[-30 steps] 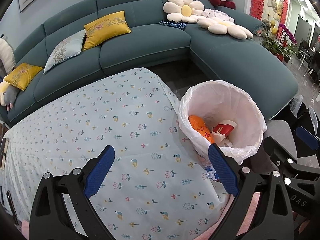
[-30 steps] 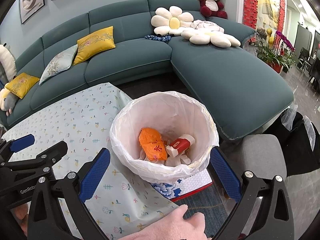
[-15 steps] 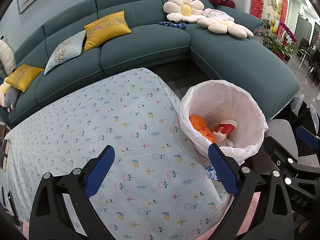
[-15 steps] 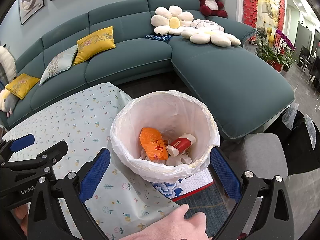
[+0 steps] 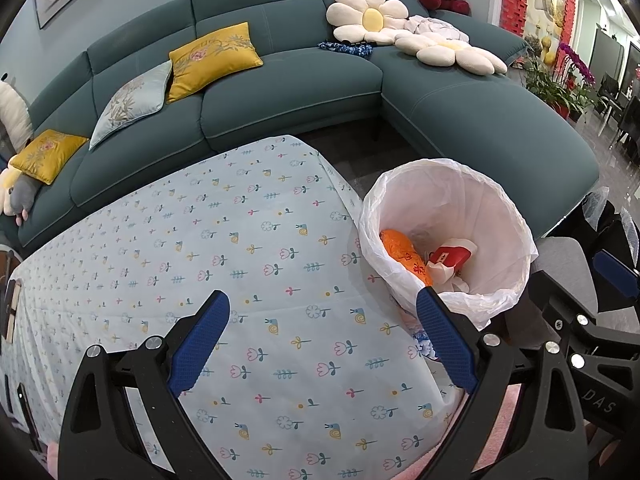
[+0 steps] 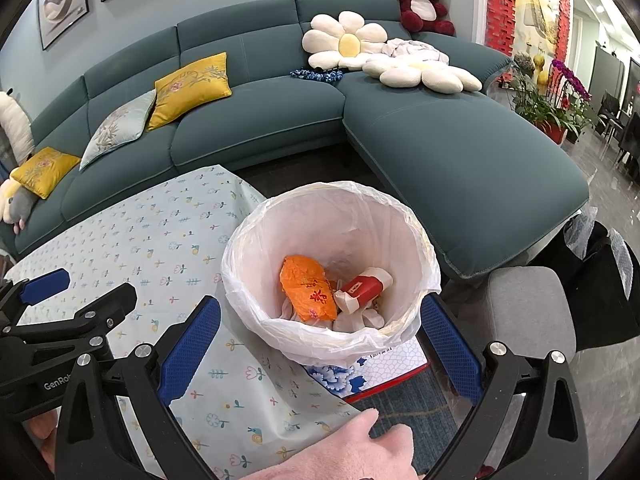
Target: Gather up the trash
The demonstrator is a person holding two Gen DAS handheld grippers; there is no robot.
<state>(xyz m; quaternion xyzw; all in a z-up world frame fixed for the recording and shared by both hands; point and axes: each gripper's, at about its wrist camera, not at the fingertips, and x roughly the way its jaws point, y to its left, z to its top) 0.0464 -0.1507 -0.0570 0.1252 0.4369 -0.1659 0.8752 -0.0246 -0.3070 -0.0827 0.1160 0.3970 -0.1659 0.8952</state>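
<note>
Bin: white-lined trash bin (image 6: 332,272) beside the worktop (image 5: 240,264), framed between the right claw (image 6: 320,328) fingers; at 2 o'clock of the left claw (image 5: 322,328).
Trash: crumpled orange wrapper (image 6: 308,294) and red-white carton (image 6: 362,286) inside.
Claws: both wide, empty, touching nothing.
Textures: thin crinkled liner; floral cloth; blue ribbed pads (image 5: 200,340).

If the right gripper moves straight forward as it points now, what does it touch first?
Probably the white-lined trash bin, which sits centred between the open right gripper fingers; likely its near rim first, though depth is unclear.
</note>
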